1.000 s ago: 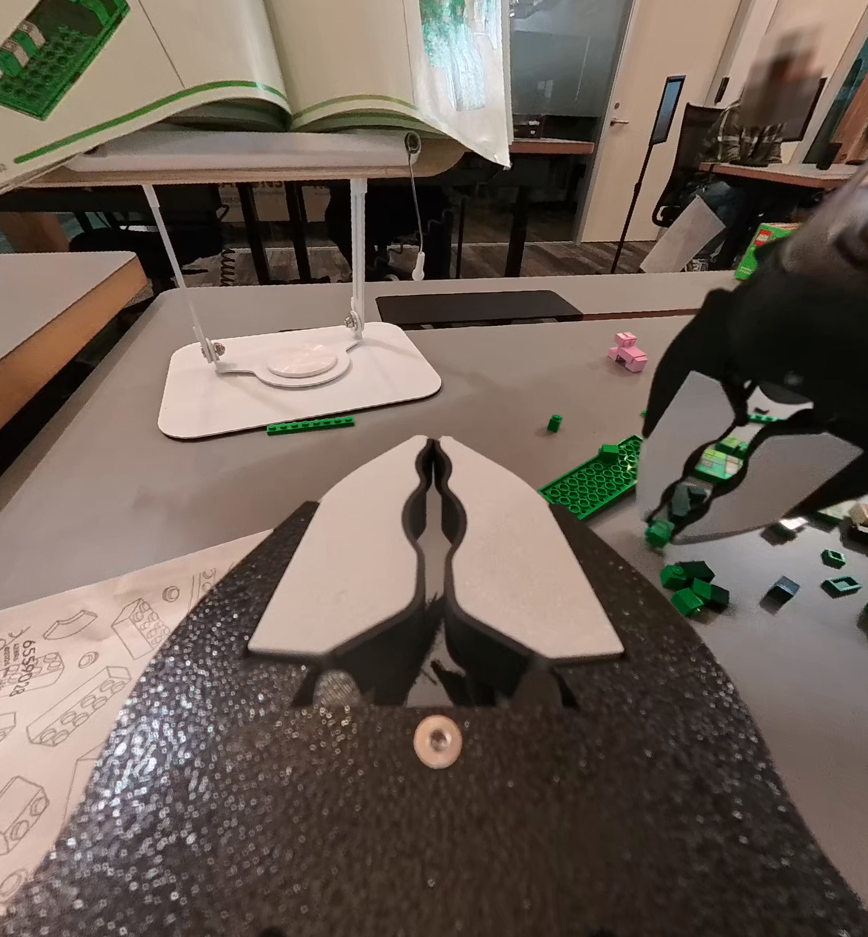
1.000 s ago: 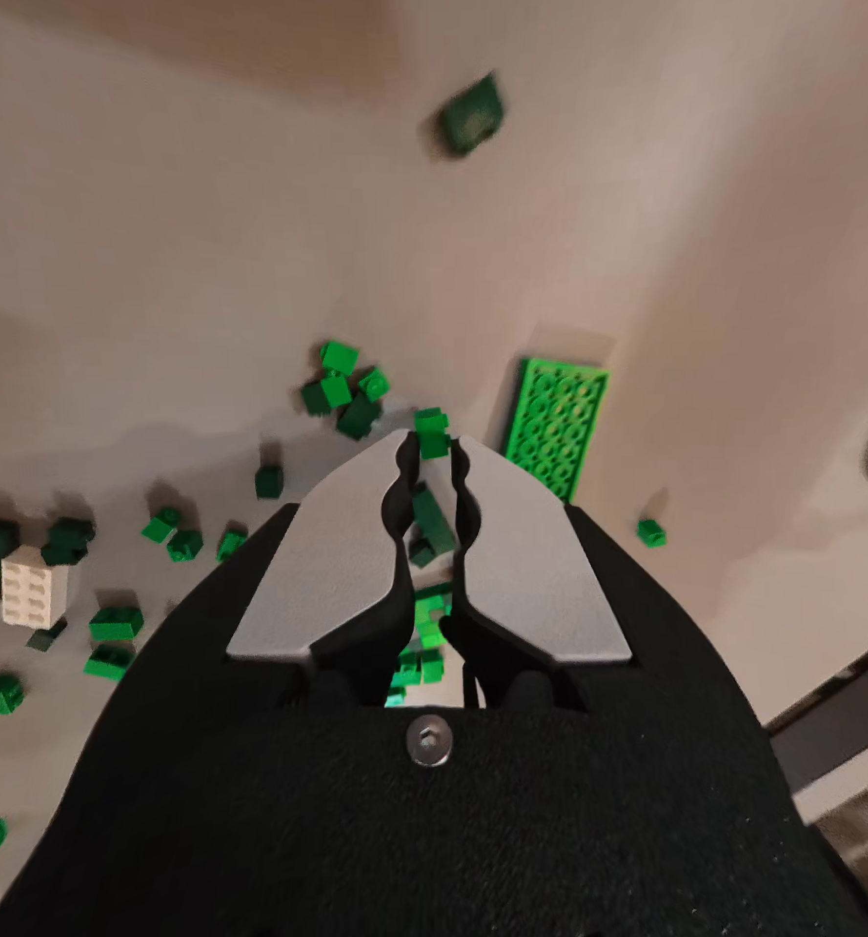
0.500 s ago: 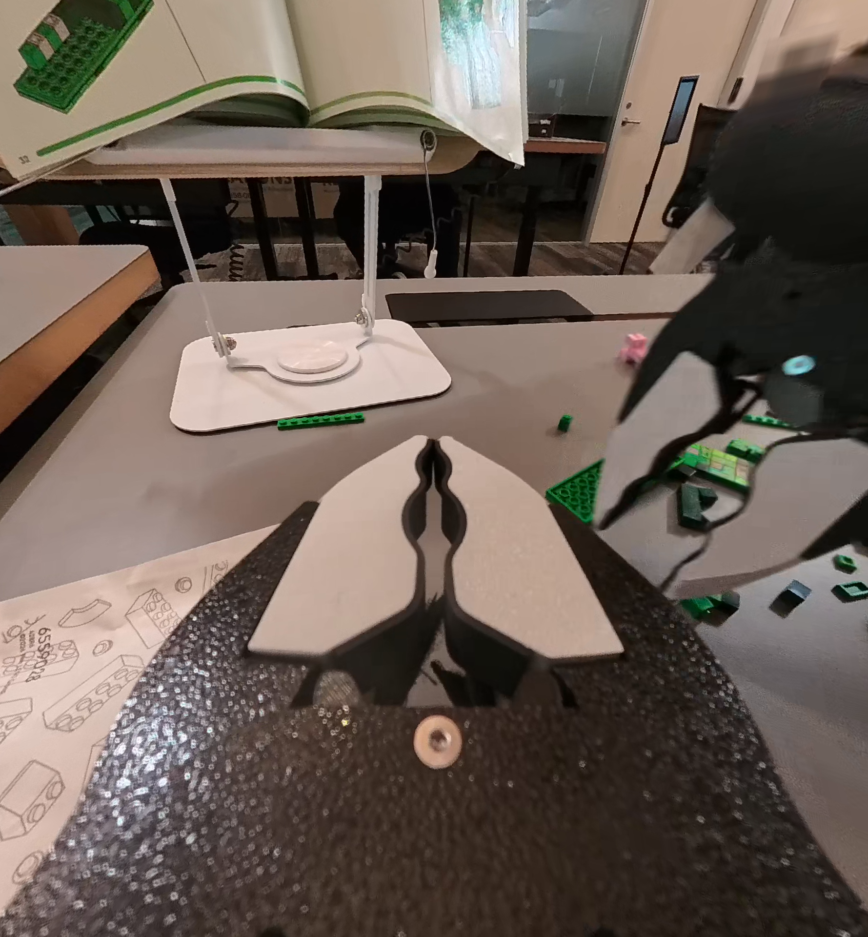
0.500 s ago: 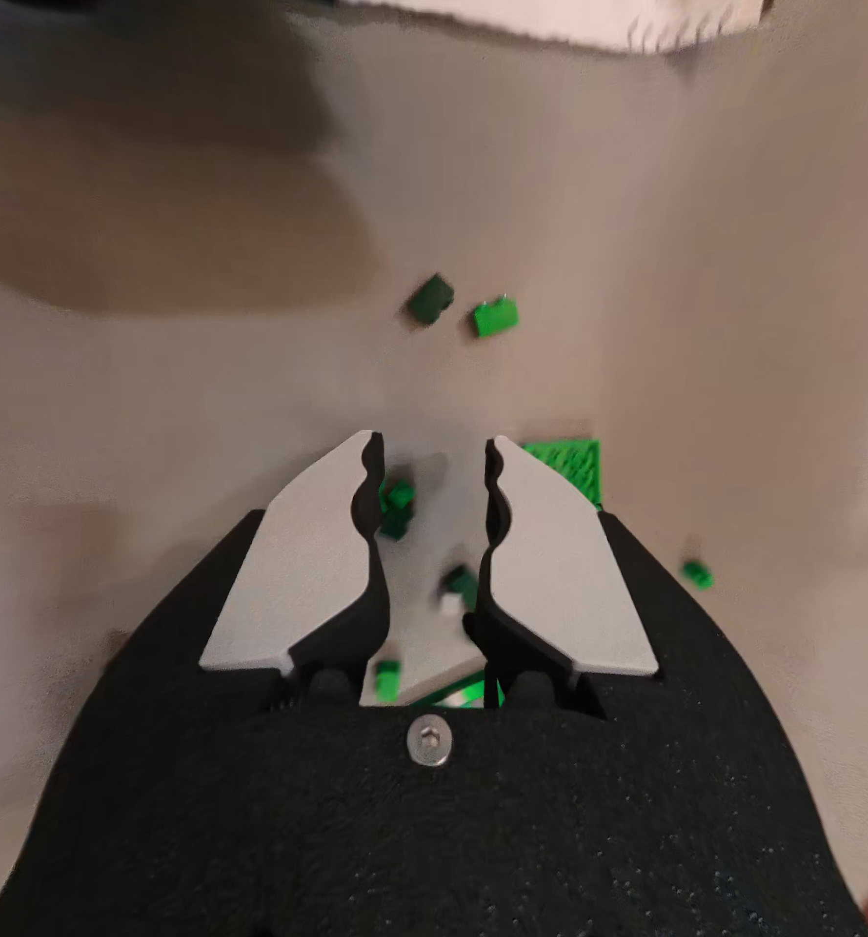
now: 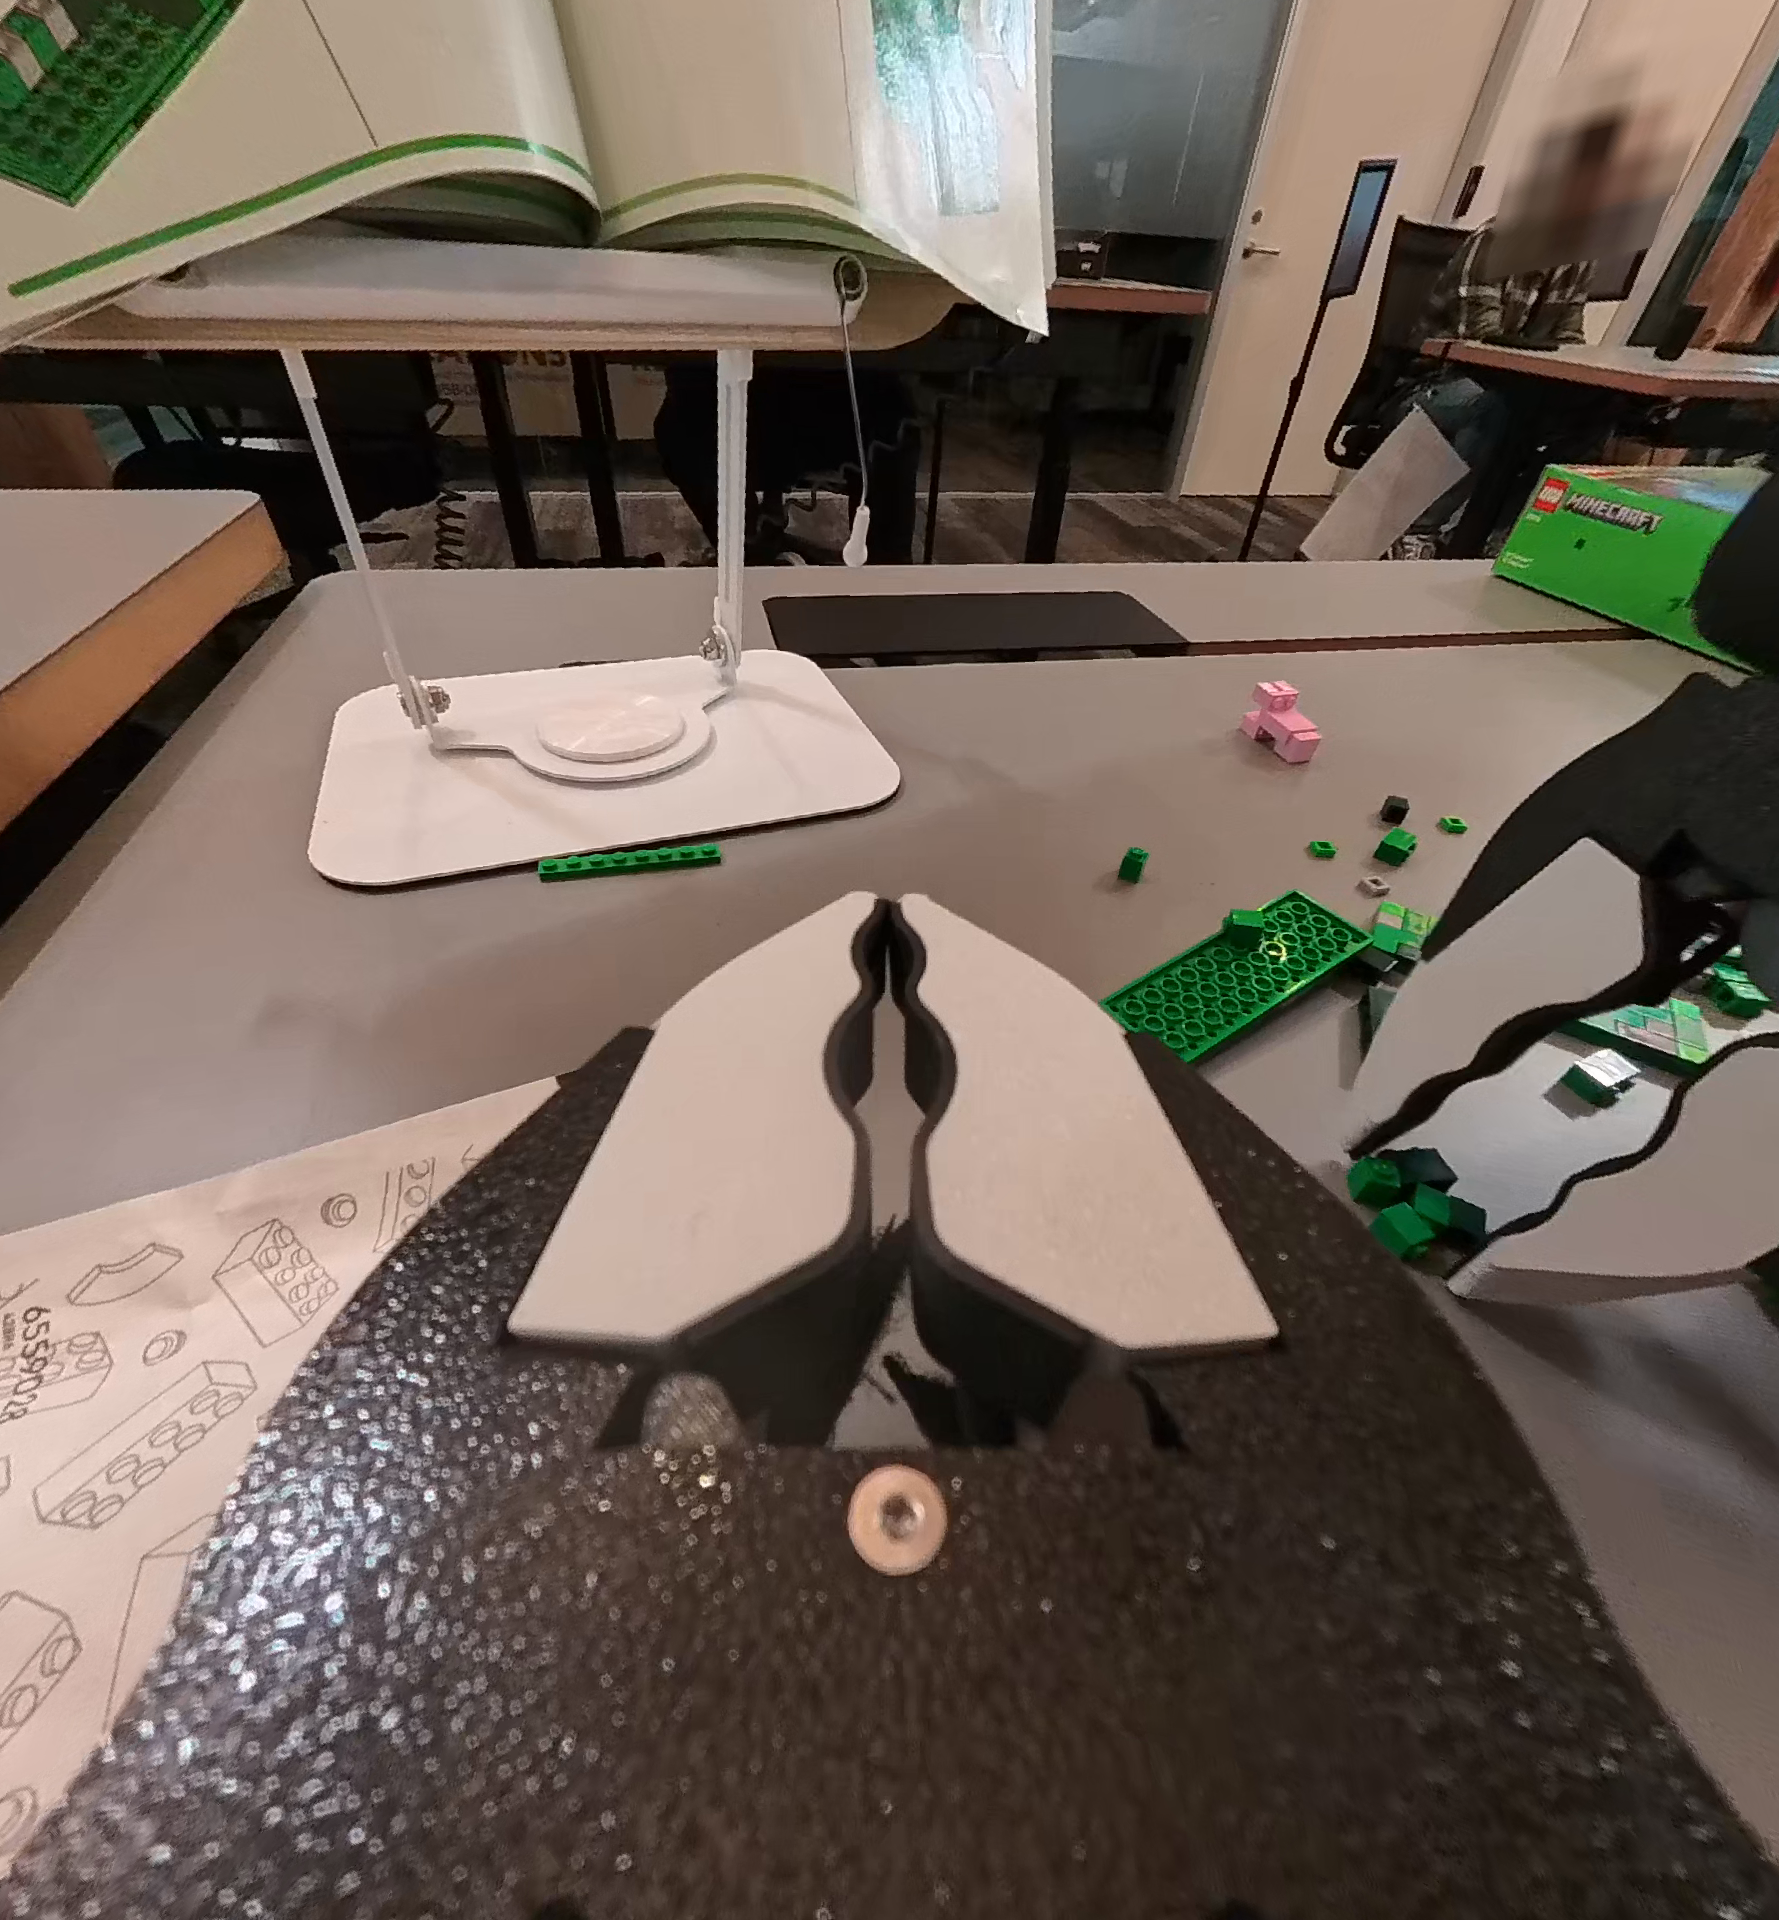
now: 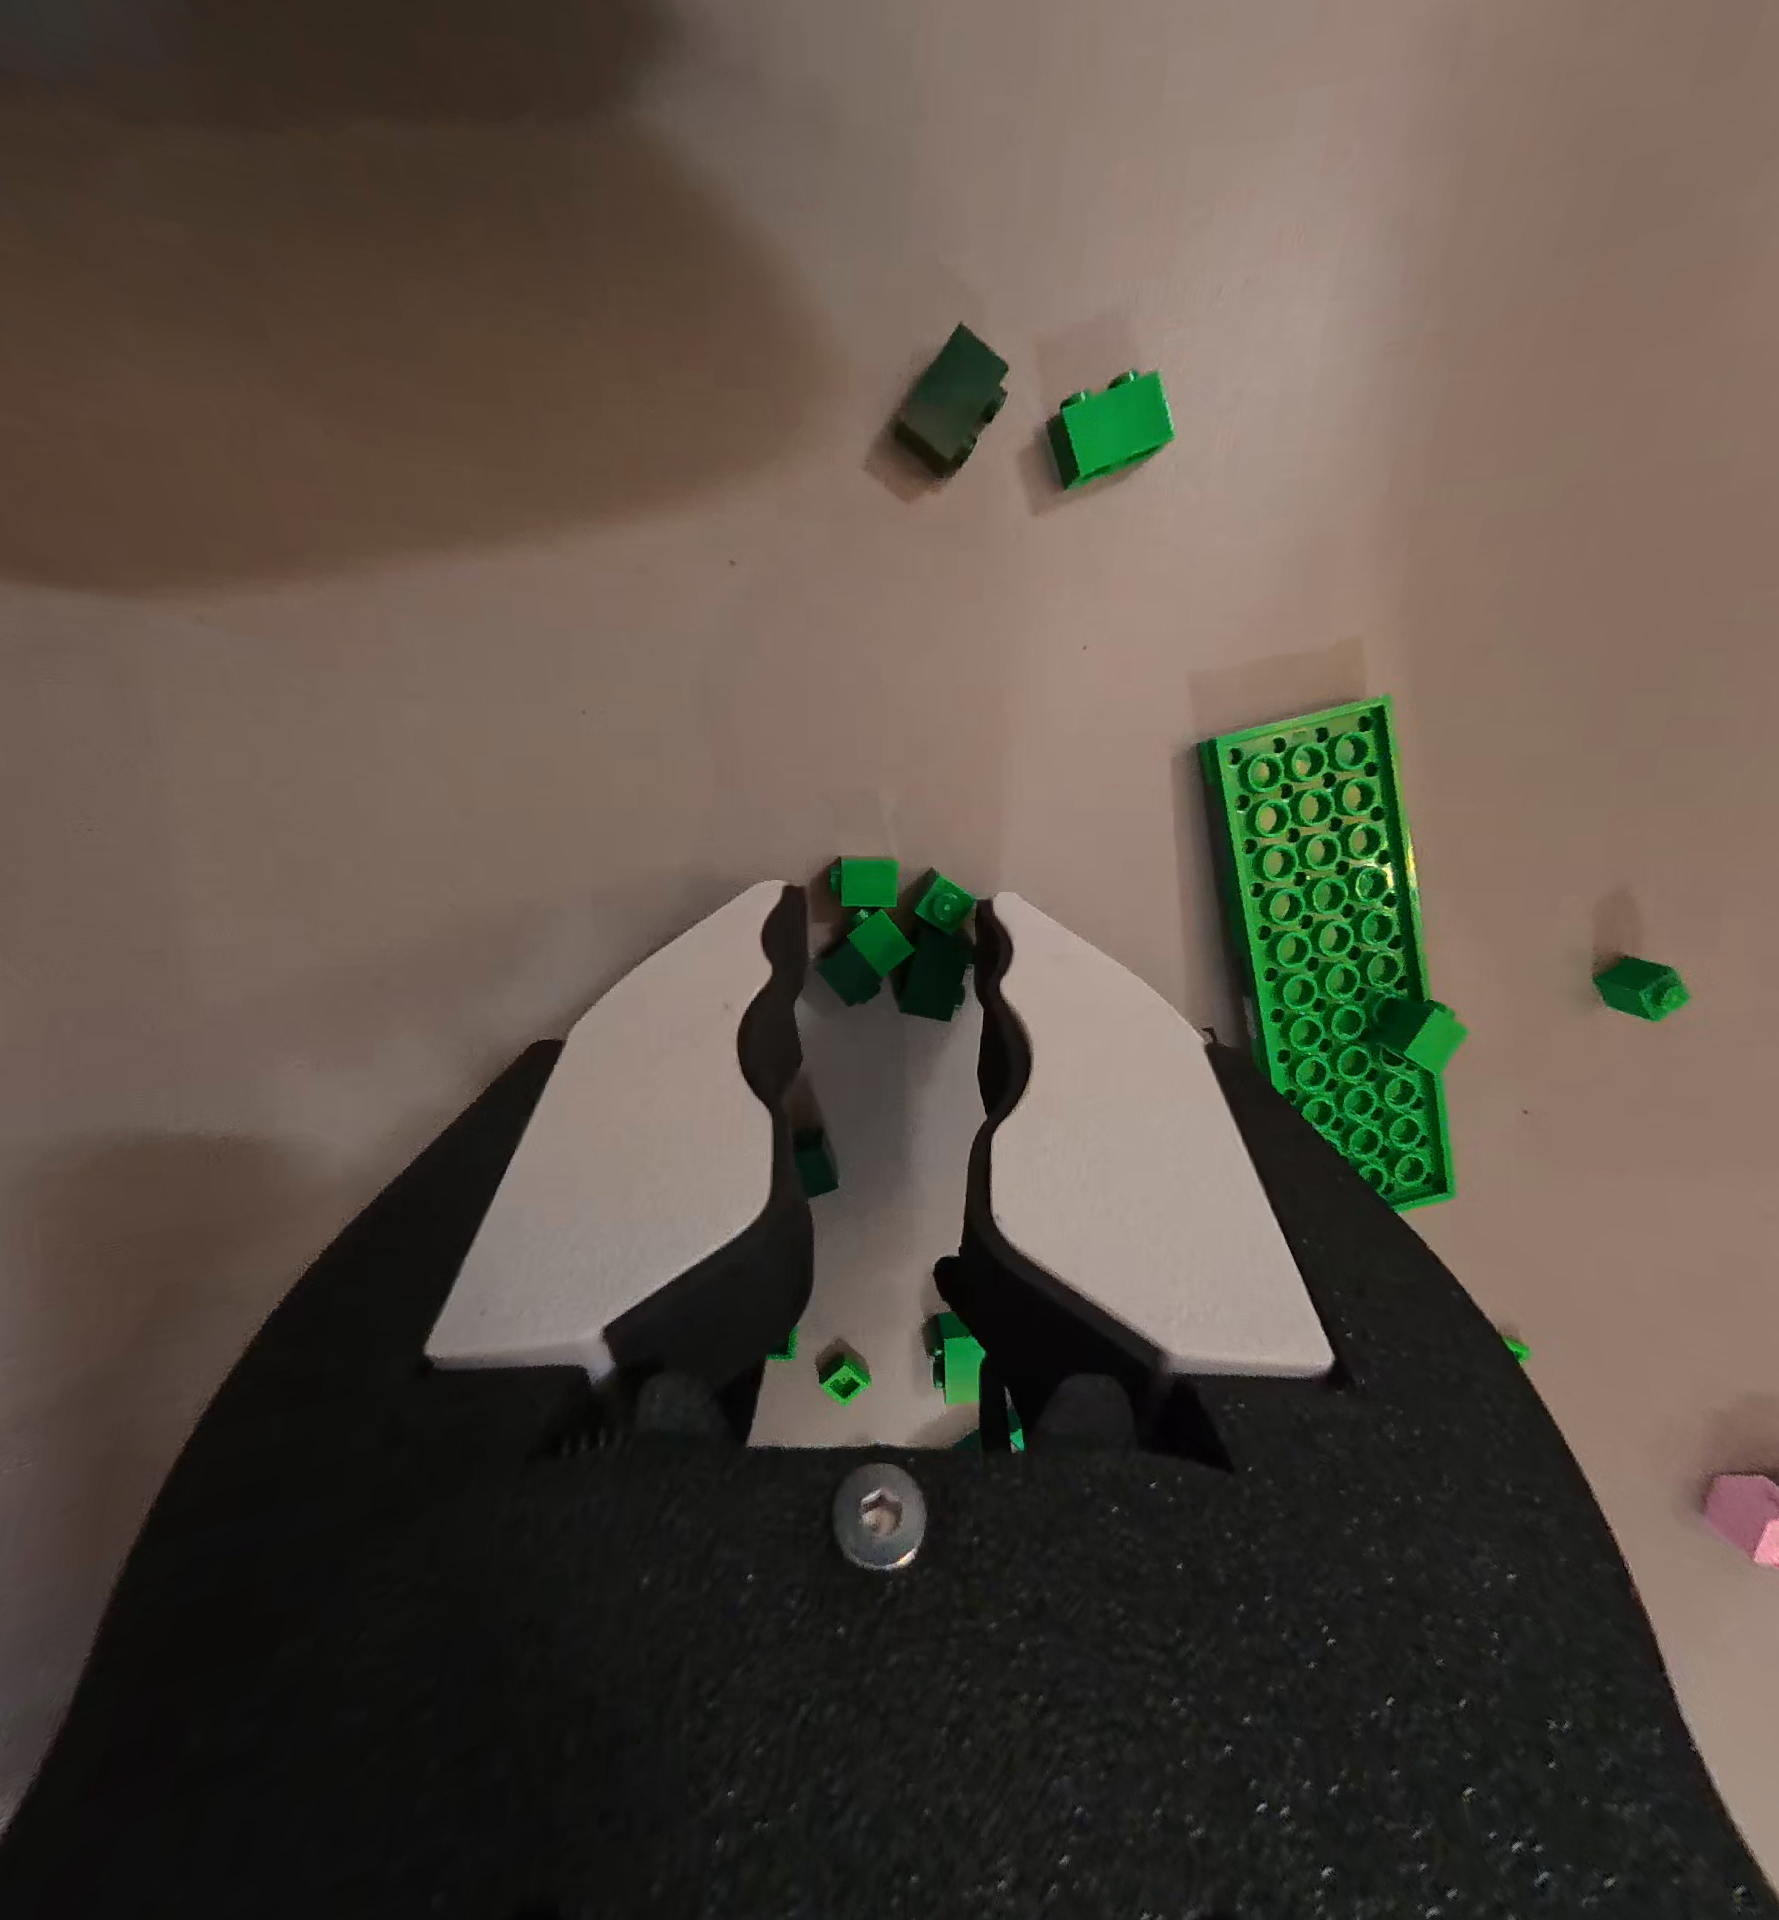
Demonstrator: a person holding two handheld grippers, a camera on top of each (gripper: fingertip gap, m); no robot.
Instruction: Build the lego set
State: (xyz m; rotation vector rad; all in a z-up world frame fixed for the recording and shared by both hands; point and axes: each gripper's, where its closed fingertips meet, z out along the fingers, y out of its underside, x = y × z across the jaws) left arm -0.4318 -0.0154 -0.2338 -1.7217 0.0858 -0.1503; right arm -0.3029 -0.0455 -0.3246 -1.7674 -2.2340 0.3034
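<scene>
The left gripper hung low over the grey surface with its fingers pressed together and nothing between them. Under its left side lay a paper sheet with line drawings of bricks.

To its right, the right gripper pointed down at the surface with its fingers apart. A small heap of green bricks lay on the surface between the two tips, not touched by either finger as far as I could see. Just beside them lay a flat green plate with one small brick sitting on it. Two more green bricks lay apart from the heap.

Farther on, a long thin green strip rested just in front of the white stand, which carried an open instruction book. A pink pig figure stood beyond the plate, and a green box sat at the far right edge.
</scene>
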